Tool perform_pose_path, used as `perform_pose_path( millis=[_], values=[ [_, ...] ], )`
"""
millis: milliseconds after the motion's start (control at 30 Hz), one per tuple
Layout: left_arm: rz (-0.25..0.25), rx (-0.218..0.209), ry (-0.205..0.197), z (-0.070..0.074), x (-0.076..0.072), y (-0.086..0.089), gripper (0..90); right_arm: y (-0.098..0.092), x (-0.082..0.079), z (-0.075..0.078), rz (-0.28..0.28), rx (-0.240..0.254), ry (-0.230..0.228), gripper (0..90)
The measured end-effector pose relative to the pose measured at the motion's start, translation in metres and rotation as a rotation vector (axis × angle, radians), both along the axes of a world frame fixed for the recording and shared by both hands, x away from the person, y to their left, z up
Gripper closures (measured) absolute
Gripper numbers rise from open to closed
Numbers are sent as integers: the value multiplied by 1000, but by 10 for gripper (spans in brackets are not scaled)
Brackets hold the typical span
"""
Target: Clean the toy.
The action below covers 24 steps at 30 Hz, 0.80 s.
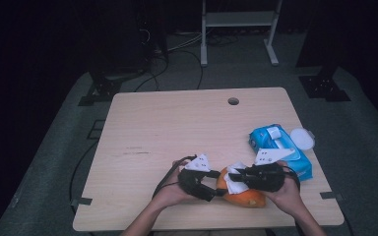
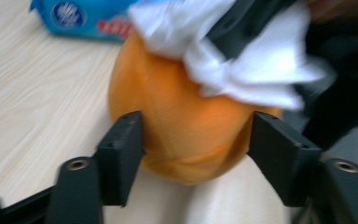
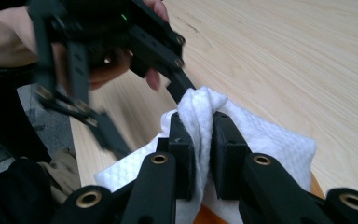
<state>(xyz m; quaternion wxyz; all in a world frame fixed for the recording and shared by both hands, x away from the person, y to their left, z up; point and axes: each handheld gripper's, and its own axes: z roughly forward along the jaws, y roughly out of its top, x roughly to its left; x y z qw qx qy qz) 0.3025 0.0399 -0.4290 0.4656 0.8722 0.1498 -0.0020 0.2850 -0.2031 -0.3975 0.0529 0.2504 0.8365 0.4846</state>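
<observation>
High view, near edge of the table (image 1: 142, 123): orange fruit (image 1: 246, 197); our left gripper (image 1: 211, 189) brackets it, jaws barely touching; our right gripper (image 1: 237, 177) pinches a white wipe (image 1: 235, 184) on top; hard wiping could roll the fruit loose.

Blue wet-wipe pack (image 1: 281, 150) near the table's (image 1: 167, 123) right edge, round white lid (image 1: 302, 138) just beside it
</observation>
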Motion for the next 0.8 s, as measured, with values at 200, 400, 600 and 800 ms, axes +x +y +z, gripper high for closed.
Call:
perform_pose_path(
  millis=[200,400,600,800],
  values=[
    [2,25,13,-8,3,-3,388,-15,-2,6,-31,8,-14,789],
    [-15,-22,34,-6,3,-6,378,-42,-4,9,-73,55,-3,789],
    [-28,-103,-3,7,2,-15,293,-37,-4,4,-48,63,23,789],
    [-16,-35,-11,-1,5,-20,351,-30,-4,5,-40,38,12,788]
  ],
)
